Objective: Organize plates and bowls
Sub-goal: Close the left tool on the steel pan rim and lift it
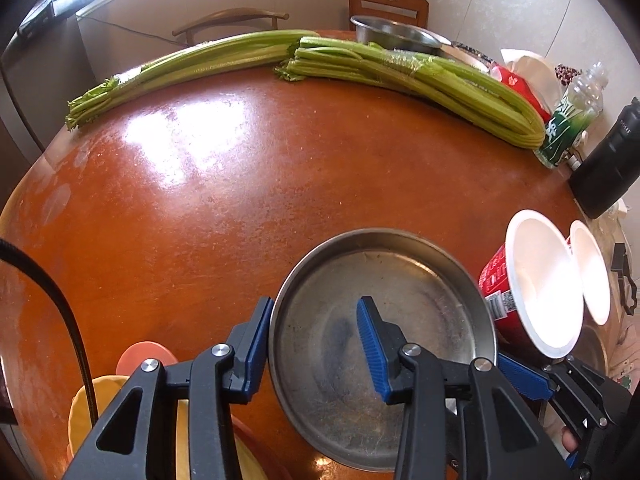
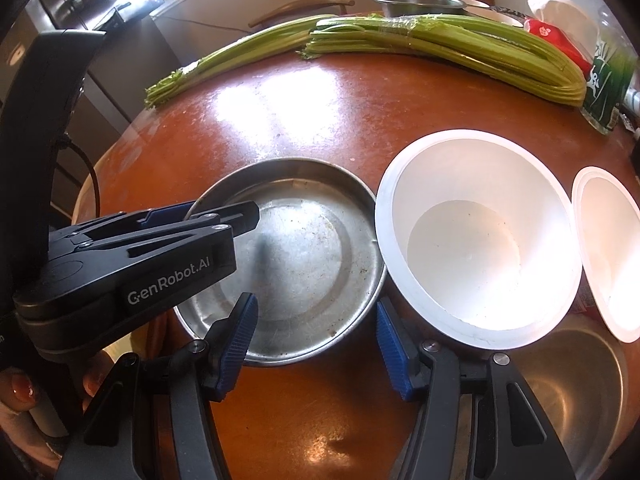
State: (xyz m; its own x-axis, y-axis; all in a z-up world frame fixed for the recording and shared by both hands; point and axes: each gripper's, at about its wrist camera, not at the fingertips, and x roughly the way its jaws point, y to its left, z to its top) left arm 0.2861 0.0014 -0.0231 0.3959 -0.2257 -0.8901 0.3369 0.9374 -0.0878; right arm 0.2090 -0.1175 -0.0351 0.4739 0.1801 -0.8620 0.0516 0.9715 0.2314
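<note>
The round, shallow, scuffed steel plate (image 1: 384, 344) lies flat on the glossy reddish-brown round table (image 1: 224, 208), in the lower middle of the left wrist view and at centre in the right wrist view (image 2: 296, 276). The left gripper (image 1: 316, 344) straddles the plate's left rim: one blue ribbed pad stands outside the wall, the other hangs over the inside of the plate. A gap shows between the pads and the rim, so the jaws are spread and not pinching it. In the right wrist view this gripper (image 2: 224, 216) comes in from the left edge.

Just right of the plate stands a red paper cup-bowl with a white inside (image 2: 476, 264), its rim touching or nearly touching the plate's edge. The right gripper (image 2: 316, 340) has its jaws parted with bare table between them; its left pad sits over the plate's near rim, its right pad beside the red bowl's base, gripping neither. A second white-lined bowl (image 2: 608, 256) stands further right, and a steel bowl (image 2: 576, 380) sits at lower right.

Across the top of the table lie two bundles of green celery (image 1: 420, 80), with a steel basin (image 1: 396, 34) behind them and a green-labelled plastic bottle (image 1: 568, 120) at right. Yellow and orange plates (image 1: 84, 408) sit at the lower left of the left wrist view.
</note>
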